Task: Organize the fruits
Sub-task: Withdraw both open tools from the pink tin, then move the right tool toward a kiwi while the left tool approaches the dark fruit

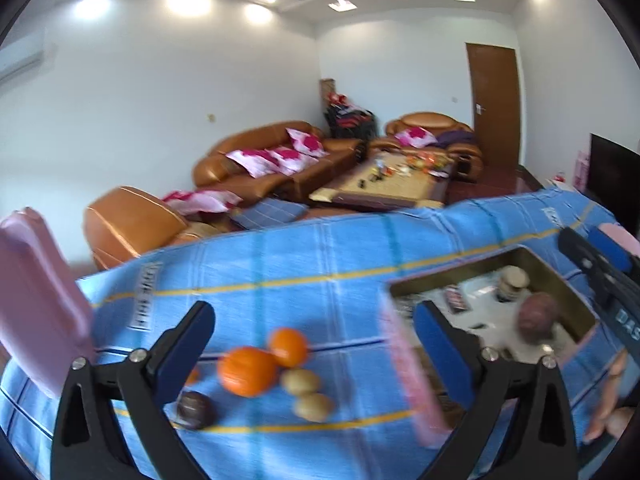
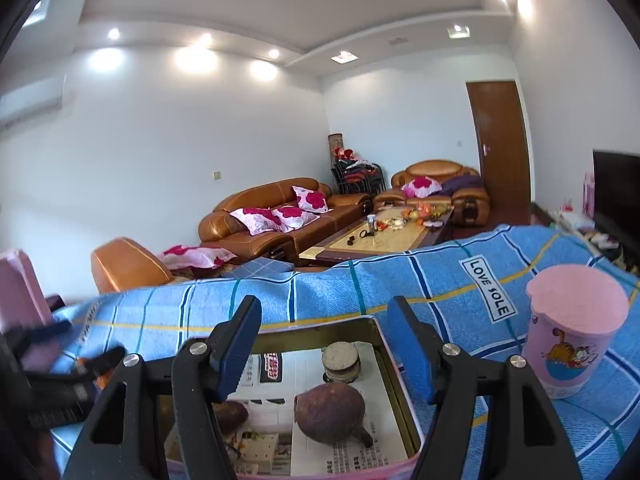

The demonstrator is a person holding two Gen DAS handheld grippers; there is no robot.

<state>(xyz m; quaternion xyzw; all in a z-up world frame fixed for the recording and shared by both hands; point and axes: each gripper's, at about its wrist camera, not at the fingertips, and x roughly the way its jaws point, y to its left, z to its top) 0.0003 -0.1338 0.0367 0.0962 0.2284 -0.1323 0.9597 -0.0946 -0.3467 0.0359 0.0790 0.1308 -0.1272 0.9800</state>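
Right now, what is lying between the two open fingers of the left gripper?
In the left wrist view, two oranges, two kiwis and a dark fruit lie on the blue cloth between them.

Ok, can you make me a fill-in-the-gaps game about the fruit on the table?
1. The two oranges lie on a ____ cloth.
2. The big brown fruit sits inside the ____.
3. The lid of the cartoon cup is ____.
4. Nothing is between the left gripper's fingers, so it is ____.

Missing words: blue; box; pink; open

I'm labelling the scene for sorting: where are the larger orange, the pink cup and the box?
larger orange (image 1: 247, 372): left wrist view, middle of its peel.
pink cup (image 2: 570, 350): right wrist view, side wall by the cartoon.
box (image 2: 394, 364): right wrist view, inner right wall.
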